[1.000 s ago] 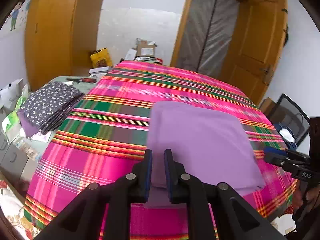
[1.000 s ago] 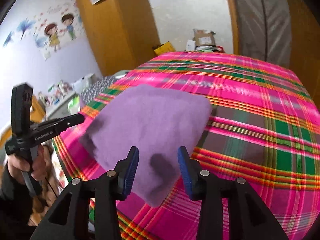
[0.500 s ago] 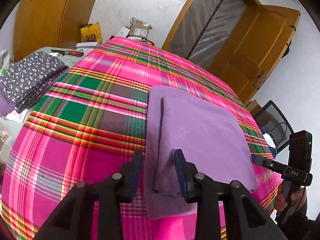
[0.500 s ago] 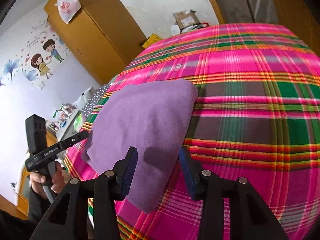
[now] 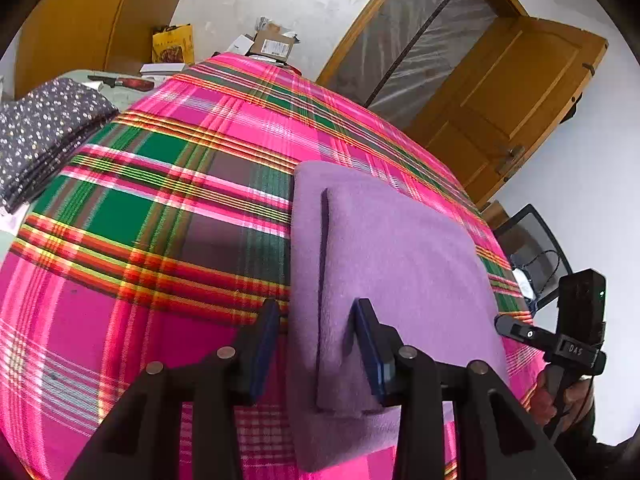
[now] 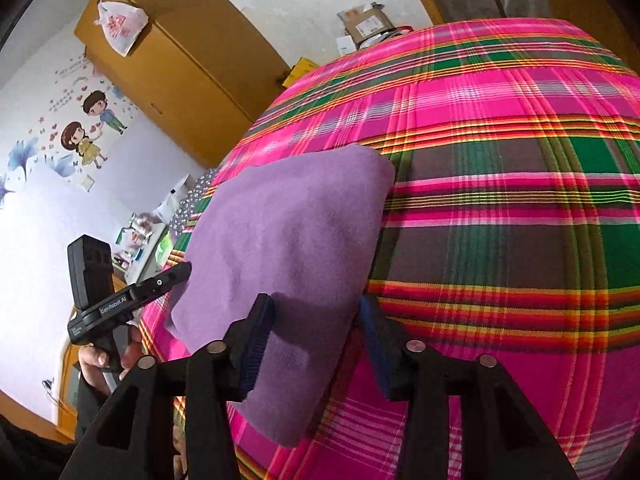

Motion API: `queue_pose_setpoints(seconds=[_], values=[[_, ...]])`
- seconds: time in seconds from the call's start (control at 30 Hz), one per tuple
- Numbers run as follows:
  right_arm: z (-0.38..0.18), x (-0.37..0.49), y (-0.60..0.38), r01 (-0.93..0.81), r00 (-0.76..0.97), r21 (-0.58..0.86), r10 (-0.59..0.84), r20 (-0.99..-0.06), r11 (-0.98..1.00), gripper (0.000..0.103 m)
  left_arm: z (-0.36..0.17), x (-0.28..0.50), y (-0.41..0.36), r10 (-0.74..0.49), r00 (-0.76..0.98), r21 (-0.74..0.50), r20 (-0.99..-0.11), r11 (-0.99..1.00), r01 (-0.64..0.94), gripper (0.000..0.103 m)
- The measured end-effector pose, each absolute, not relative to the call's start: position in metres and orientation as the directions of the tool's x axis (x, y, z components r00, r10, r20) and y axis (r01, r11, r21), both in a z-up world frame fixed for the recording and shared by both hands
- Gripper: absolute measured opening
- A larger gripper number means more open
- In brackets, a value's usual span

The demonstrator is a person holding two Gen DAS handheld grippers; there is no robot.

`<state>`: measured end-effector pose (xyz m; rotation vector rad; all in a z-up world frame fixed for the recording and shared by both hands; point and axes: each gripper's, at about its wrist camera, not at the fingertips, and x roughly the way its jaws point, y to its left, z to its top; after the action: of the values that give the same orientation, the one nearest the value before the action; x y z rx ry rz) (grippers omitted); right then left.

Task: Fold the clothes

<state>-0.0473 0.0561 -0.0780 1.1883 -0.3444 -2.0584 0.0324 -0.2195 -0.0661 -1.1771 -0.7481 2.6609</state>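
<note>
Purple fleece cloth (image 5: 400, 264): soft, squarish, folded, flat on plaid counter (image 5: 160, 220) | left claw (image 5: 316, 344), clamped earlier, opening astride near-left edge | right claw (image 6: 316, 336) opening astride near-right corner, unpinched.

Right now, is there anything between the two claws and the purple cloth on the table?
Nothing visible. The left claw straddles the near edge of the purple cloth, its jaws opening. The right claw straddles its other corner, jaws opening too.
</note>
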Motion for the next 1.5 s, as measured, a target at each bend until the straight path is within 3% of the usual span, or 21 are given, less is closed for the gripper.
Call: queue_pose_setpoints(seconds=[0.4,0.93,1.1,1.47,1.5], values=[[-0.082,-0.045,0.059,0.428,-0.258,0.629,-0.755,-0.603,-0.649,0.054,-0.069,0.024,-0.219,0.339,-0.693,-0.528,-0.636,-0.847,0.069,0.04],[-0.081,-0.049,0.055,0.398,-0.239,0.676,-0.781,-0.577,-0.621,0.056,-0.072,0.018,-0.224,0.376,-0.684,-0.562,-0.625,-0.825,0.06,0.029],[-0.081,-0.045,0.054,0.4,-0.238,0.666,-0.773,-0.588,-0.63,0.047,-0.072,0.023,-0.227,0.382,-0.692,-0.578,-0.613,-0.814,0.062,0.025],[-0.083,-0.055,0.044,0.39,-0.228,0.684,-0.784,-0.577,-0.617,0.046,-0.076,0.013,-0.229,0.393,-0.679,-0.584,-0.62,-0.809,0.065,0.025],[-0.082,-0.056,0.044,0.393,-0.232,0.676,-0.778,-0.583,-0.624,0.043,-0.076,0.015,-0.231,0.393,-0.679,-0.586,-0.62,-0.808,0.067,0.024]])
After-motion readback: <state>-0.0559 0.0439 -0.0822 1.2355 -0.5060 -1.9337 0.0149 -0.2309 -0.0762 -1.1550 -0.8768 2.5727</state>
